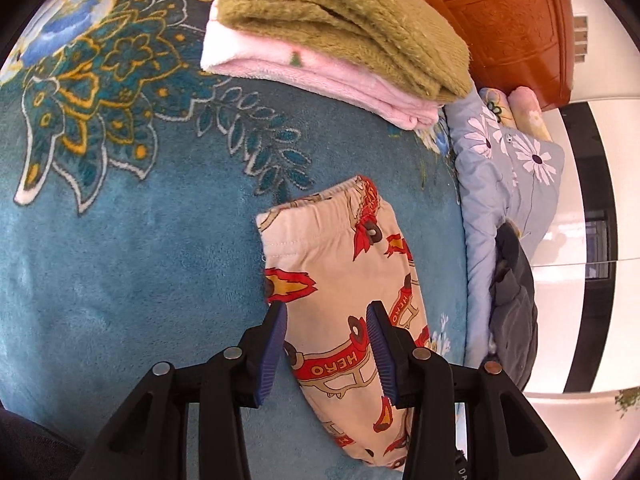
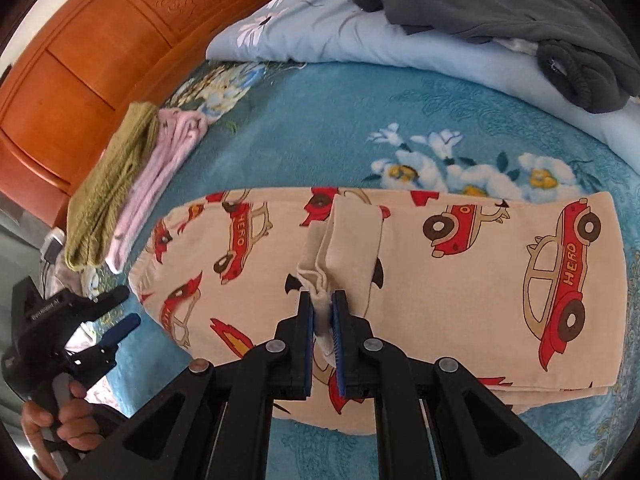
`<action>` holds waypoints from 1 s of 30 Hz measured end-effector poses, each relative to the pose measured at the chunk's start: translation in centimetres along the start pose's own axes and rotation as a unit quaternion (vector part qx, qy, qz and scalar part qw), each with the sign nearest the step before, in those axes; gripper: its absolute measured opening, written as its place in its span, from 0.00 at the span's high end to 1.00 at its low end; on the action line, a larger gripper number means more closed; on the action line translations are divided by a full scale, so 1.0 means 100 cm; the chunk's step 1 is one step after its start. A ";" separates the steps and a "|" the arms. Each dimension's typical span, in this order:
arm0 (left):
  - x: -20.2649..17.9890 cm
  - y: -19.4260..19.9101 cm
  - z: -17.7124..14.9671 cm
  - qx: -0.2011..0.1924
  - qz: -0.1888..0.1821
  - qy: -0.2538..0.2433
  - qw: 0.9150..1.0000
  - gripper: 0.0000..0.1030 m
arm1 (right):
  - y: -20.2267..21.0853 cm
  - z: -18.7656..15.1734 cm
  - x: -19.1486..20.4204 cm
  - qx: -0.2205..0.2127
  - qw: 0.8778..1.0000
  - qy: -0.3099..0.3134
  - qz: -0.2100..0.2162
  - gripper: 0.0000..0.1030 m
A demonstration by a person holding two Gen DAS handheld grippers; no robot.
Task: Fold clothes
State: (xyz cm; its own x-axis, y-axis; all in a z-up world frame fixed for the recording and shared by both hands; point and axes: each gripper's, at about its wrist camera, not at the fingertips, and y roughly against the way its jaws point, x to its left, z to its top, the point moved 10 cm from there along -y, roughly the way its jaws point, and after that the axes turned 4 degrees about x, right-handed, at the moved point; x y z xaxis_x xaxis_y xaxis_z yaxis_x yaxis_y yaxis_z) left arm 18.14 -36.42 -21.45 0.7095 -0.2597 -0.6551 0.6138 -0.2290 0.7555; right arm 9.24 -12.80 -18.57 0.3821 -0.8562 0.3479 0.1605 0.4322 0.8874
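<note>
Cream children's trousers with red "HERO" car prints [image 2: 460, 272] lie folded lengthwise on the blue floral blanket [image 2: 320, 128]. My right gripper [image 2: 322, 300] is shut on the cuff end of the trouser leg [image 2: 352, 236], which is pulled back over the middle of the garment. In the left wrist view my left gripper [image 1: 326, 310] is open and empty, just above the waistband half of the trousers [image 1: 340, 264]. The left gripper also shows at the left edge of the right wrist view [image 2: 124, 306], beside the waistband.
A folded olive garment [image 1: 340, 28] on a folded pink one [image 1: 320, 76] sits near the wooden headboard [image 2: 100, 52]. A light blue flowered quilt [image 2: 360, 32] with a dark grey garment [image 2: 520, 12] on it lies at the bed's far side.
</note>
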 end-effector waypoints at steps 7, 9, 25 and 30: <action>0.005 -0.015 0.002 0.017 0.026 -0.001 1.000 0.54 | -0.011 -0.018 0.007 0.055 0.997 0.005 0.048 0.73; 0.008 -0.017 0.004 0.019 0.026 0.009 0.999 0.52 | -0.005 -0.020 0.006 0.051 0.998 0.022 0.031 0.73; 0.012 -0.024 0.034 -0.029 0.024 0.006 0.999 0.77 | 0.059 -0.020 -0.140 0.014 0.993 -0.118 -0.019 0.73; -0.024 -0.006 0.025 -0.068 0.050 -0.102 0.991 0.86 | 0.059 -0.022 -0.156 0.012 0.988 -0.153 0.000 0.73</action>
State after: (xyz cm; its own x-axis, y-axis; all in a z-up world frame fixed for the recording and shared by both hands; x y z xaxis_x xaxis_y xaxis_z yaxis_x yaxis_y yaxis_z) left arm 15.21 -38.05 -20.33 0.6933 -0.4613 -0.5537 0.5948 -0.0675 0.8011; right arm 6.22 3.76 -19.42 0.0893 -0.9035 0.4192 0.1368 0.4280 0.8934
